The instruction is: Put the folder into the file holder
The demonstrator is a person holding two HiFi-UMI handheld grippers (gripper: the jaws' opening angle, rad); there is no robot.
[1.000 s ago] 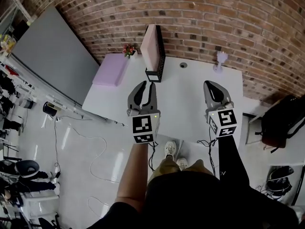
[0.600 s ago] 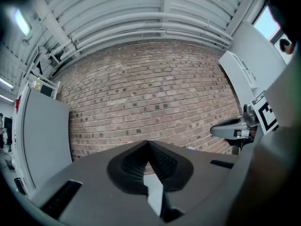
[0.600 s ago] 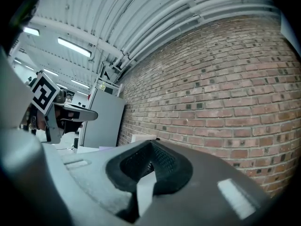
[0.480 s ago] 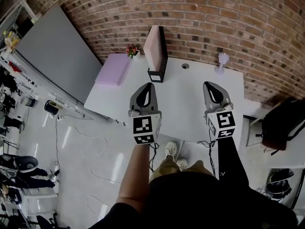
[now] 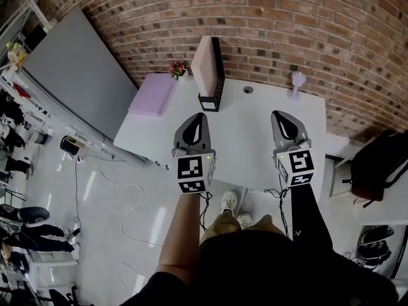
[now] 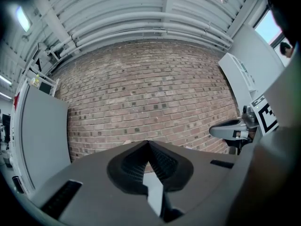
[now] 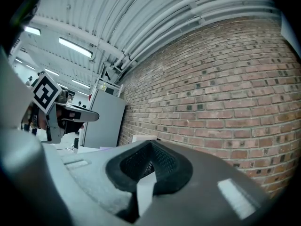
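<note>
Since a second ago the left gripper has closed. Head view: the pink folder stands inside the black file holder at the tabletop's far edge, near its left corner. Left gripper view: jaws pressed together. Right gripper view: the right gripper has its jaws pressed together too.

Lighting: bright, even indoor light from ceiling strip lamps, with soft, faint shadows on the white table. Optics: strong fisheye bending of the brick wall toward every edge. Both gripper views have dark vignetted corners and a blurred near foreground.
</note>
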